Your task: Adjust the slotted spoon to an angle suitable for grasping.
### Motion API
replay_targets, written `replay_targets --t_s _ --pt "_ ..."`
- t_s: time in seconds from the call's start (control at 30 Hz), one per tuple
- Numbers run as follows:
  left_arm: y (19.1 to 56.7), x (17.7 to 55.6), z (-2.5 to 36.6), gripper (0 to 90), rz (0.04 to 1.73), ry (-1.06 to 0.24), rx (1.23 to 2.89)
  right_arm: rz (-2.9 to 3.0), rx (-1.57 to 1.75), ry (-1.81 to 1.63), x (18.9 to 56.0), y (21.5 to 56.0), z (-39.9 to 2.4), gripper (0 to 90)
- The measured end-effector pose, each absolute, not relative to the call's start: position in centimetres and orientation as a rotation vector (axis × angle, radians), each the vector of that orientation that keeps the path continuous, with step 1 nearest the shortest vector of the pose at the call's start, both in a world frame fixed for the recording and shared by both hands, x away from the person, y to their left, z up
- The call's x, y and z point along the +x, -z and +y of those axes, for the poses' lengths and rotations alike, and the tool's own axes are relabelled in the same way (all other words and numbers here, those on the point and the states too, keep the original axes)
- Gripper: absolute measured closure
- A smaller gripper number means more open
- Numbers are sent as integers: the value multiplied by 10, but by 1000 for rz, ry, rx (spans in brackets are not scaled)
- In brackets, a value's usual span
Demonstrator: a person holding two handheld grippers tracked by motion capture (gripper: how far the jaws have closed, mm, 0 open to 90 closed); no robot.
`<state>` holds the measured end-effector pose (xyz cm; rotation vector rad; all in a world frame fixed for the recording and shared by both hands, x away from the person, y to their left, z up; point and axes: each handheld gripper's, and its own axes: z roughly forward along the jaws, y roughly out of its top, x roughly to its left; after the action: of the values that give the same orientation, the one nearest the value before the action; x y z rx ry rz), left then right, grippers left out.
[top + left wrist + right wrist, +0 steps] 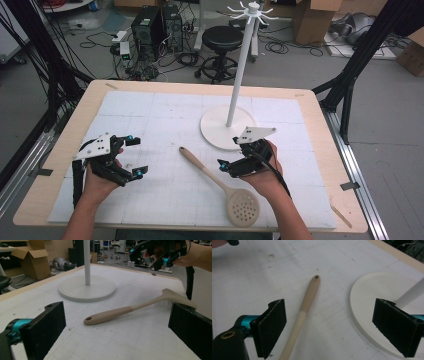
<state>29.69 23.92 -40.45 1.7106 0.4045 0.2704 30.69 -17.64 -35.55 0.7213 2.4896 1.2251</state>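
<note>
You had both tongs spread wide and holding nothing. The slotted spoon (221,185) lay flat on the white mat (165,107), its perforated bowl toward you and its handle running away to the left, the hanging hole at the far tip. Your right gripper (231,153) hovered just beside the handle's middle, with the handle running up between its jaws in the right gripper view (305,310); your left gripper (136,156) sat well apart to the left, looking across at the handle's tip.

Judging from that, the risk was in the close. The handle lay nearer one pad (272,325) than the other, so that pad could have met it first and pushed the spoon sideways across the mat rather than clamping it. The handle looked smooth and tapered, and a pinch taken too high could have let it roll out. The hanging stand (229,125) also stood just beside your right gripper; its base (367,315) was near the far jaw, and a careless lift could have knocked the pole.
</note>
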Motion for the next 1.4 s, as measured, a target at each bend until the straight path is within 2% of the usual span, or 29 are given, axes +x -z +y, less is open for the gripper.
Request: replay_targets --t_s 0.27,0.3,0.67,0.7,1.0,1.1,1.3,1.4 --pt "405 297 238 17 399 -272 1718 2618 710 -1109 314 366 -152 110" --pt "405 297 237 17 398 -270 1720 2648 702 -1078 316 369 -146 137" --pt "404 297 236 17 392 -268 1723 2776 716 -896 327 387 -122 163" --pt "405 298 236 17 391 -265 1728 2810 725 -847 328 391 -118 194" --pt "406 299 235 17 390 -261 1737 2861 752 -731 329 400 -110 251" --pt "406 299 236 17 393 -256 1733 2888 760 -724 331 402 -108 312" --pt "407 299 235 17 390 -256 1740 2916 766 -689 331 407 -102 361" --pt "407 299 235 17 390 -256 1735 2940 755 -669 332 411 -97 429"
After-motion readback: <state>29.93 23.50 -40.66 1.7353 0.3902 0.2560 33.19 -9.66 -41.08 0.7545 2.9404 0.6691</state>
